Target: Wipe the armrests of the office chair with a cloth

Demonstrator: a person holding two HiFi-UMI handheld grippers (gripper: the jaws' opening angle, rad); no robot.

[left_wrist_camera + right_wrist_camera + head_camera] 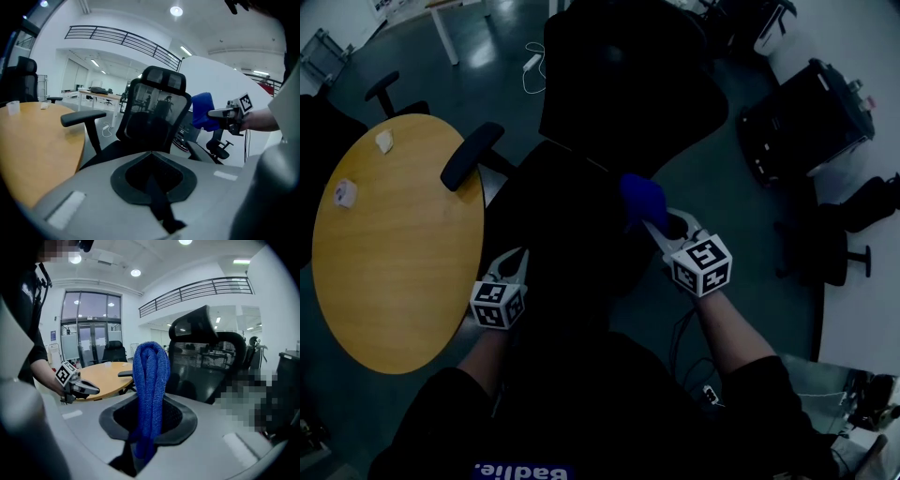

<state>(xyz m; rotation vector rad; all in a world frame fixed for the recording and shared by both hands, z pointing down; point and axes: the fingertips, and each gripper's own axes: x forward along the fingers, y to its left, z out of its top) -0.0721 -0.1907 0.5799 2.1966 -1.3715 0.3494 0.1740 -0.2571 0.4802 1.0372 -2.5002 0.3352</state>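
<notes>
A round wooden table fills the left side. Next to it stands a black office chair, with its left armrest at the table's edge. The left gripper hovers over the left side of the seat, its jaws pressed together with nothing between them. Further right, the right gripper is clamped on a folded blue cloth, held above the chair's right armrest.
</notes>
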